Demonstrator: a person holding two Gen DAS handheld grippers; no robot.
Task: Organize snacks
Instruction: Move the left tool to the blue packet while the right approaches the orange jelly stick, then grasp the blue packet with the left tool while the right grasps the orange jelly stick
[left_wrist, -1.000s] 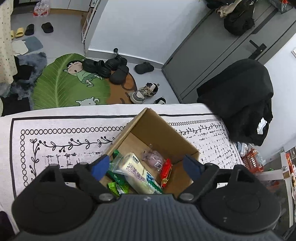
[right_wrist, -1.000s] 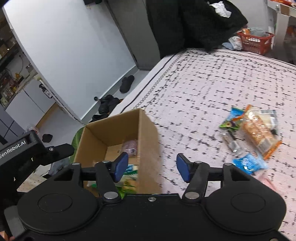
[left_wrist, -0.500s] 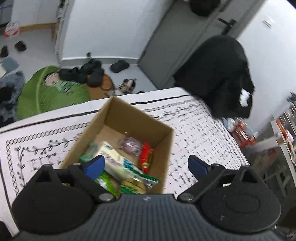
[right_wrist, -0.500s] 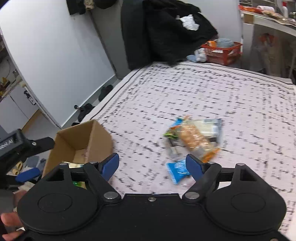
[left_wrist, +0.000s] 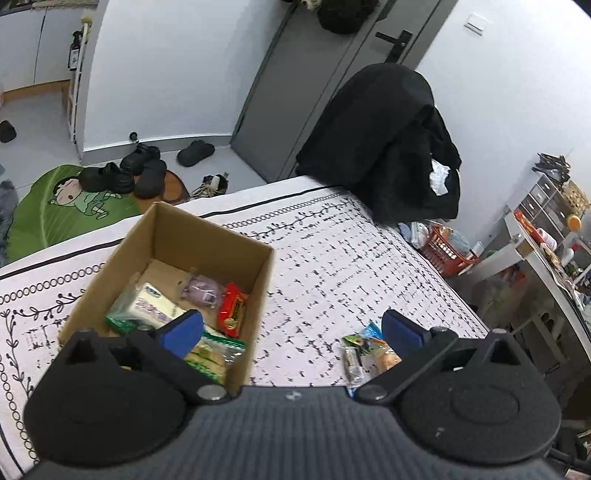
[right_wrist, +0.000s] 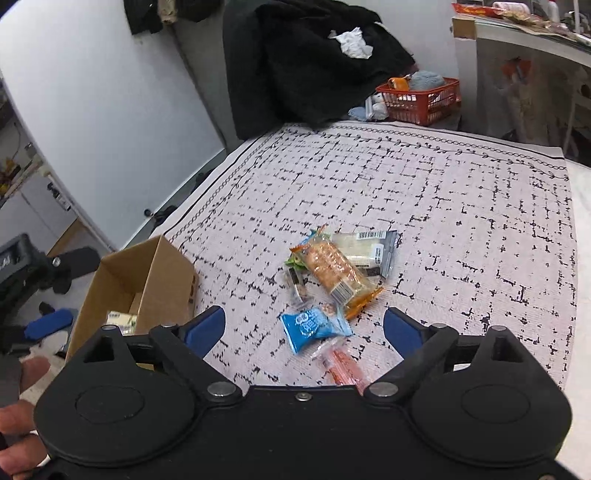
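Both grippers, left gripper and right gripper, have just been opening, empty; next, grab the blue packet at twelve o'clock for the box.

Both views are taken from above the bed, angled steeply down along each claw. The cardboard box and loose snack pile are shared, seen close.

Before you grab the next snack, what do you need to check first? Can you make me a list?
1. Right gripper empty, its jaws just opened wide: ok.
2. Left gripper empty, its jaws just opened: ok.
3. Snacks still on the cloth, blue packet nearest the right gripper: ok.
4. Blue packet lying free: not ok, a clear wrapper overlaps its edge.
5. Box open with room inside: ok.
6. Packet lined up between the jaws: ok.
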